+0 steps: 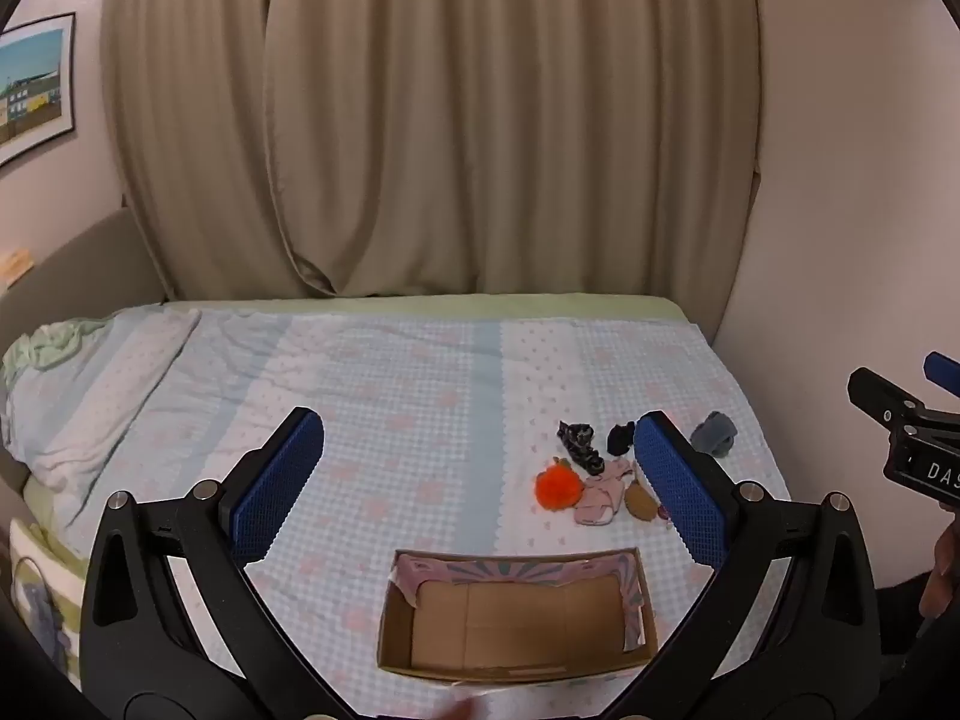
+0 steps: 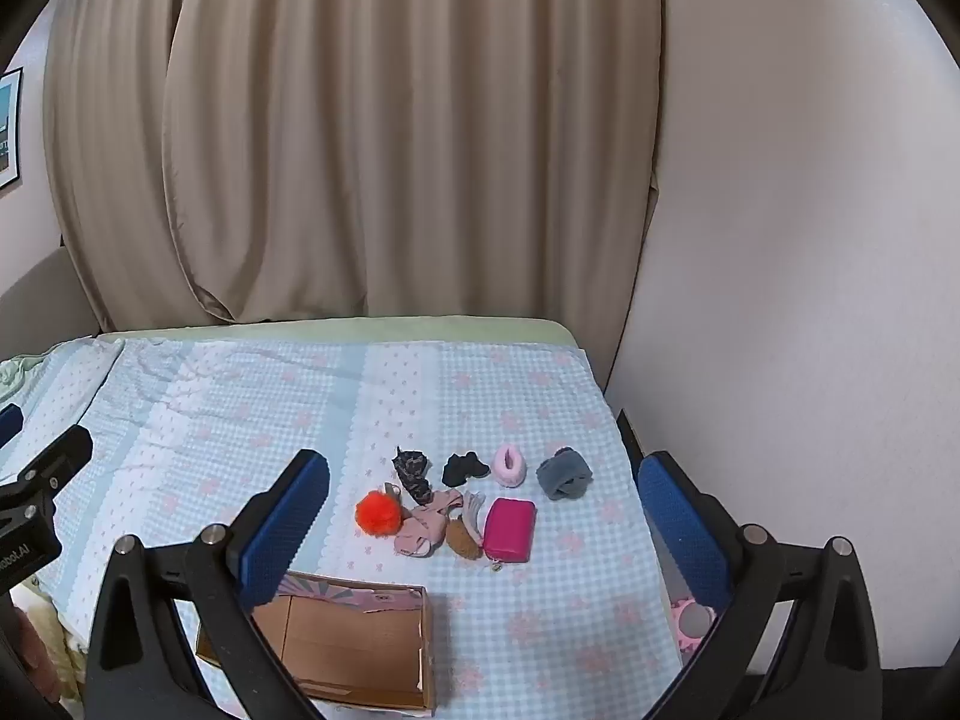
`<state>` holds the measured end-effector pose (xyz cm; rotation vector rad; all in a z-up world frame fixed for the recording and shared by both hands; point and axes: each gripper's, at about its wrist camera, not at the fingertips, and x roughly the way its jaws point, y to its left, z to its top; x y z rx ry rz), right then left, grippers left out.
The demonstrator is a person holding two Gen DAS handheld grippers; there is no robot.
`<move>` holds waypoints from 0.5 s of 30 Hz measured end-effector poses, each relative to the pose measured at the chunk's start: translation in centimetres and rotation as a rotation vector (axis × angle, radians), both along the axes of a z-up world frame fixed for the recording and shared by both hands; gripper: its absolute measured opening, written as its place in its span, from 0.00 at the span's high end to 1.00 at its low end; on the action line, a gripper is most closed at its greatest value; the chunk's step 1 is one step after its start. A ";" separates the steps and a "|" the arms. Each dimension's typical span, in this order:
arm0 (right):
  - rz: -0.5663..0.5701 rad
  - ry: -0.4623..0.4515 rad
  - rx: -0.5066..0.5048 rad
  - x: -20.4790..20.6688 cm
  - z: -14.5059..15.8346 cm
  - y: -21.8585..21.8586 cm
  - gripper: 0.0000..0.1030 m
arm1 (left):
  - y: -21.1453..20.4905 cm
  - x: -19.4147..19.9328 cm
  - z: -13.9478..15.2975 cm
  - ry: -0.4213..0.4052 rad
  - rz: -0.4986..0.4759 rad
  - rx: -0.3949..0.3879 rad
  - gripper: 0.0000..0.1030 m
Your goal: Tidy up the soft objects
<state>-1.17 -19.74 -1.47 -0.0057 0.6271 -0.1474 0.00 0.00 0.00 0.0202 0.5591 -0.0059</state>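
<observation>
Both grippers, left point(image 1: 480, 480) and right point(image 2: 480, 516), hang over the bed point(image 2: 240, 396) with jaws wide apart, holding nothing. Just past them sits the little pile: orange pompom point(image 2: 378, 511), pink pouch point(image 2: 510, 529), grey scrunchie point(image 2: 563, 474). The empty cardboard box point(image 1: 516, 618) lies nearer, beside it.

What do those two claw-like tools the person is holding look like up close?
Each is a black plastic frame with silver bolts, forking into two fingers faced with dimpled blue pads. The left gripper and right gripper look identical. White lettering marks the right gripper's body.
</observation>
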 end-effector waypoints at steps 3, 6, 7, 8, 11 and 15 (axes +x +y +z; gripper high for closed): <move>0.001 -0.027 0.001 0.1 0.1 -0.1 0.00 | -0.1 0.0 -0.1 0.006 -0.016 0.004 0.00; 0.003 -0.026 0.003 0.3 0.2 -0.2 0.00 | -0.3 0.4 0.0 0.021 -0.008 0.025 0.00; 0.002 -0.024 0.005 0.4 0.2 -0.3 0.00 | -0.5 0.5 -0.1 0.019 -0.005 0.030 0.00; 0.005 -0.025 0.005 0.5 0.2 -0.3 0.00 | -0.5 0.6 -0.1 0.016 -0.006 0.027 0.00; 0.015 -0.027 0.000 0.8 0.5 -0.3 0.00 | -1.5 0.5 -0.1 0.000 -0.011 0.026 0.00; 0.030 -0.035 -0.007 0.7 0.7 -0.3 0.00 | -1.4 0.5 0.3 0.001 -0.007 0.022 0.00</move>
